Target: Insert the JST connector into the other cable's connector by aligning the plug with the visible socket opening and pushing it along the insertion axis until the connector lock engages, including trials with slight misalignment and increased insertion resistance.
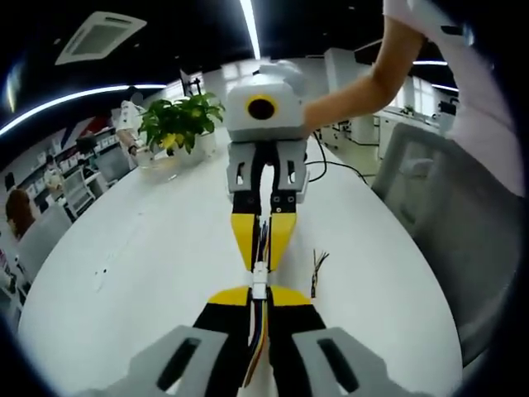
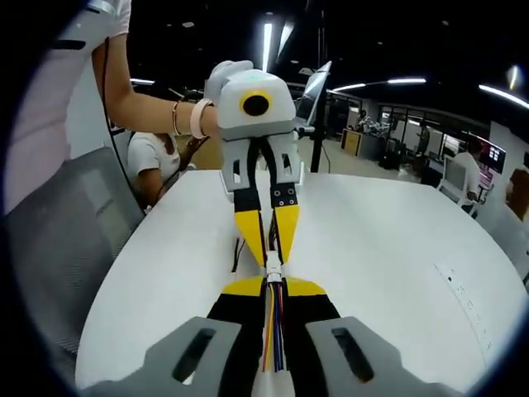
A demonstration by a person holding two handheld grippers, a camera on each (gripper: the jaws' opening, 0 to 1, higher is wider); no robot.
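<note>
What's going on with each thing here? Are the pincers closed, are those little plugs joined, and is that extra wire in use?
Left gripper: shut on its cable.
Right gripper: shut on its cable.
White connectors: meeting tip to tip between the grippers; whether locked, cannot tell.
Spare cable: lying loose on the table, untouched.
White table: bearing the spare cable.
Potted plant: upright at the far edge.

White JST connectors (image 1: 259,279) meet end-to-end above table, multicolour wires (image 2: 274,331) trailing back.

Likely open-plan office, desks (image 1: 78,186), monitors (image 2: 456,169), ceiling strip lights (image 1: 248,25)
</note>
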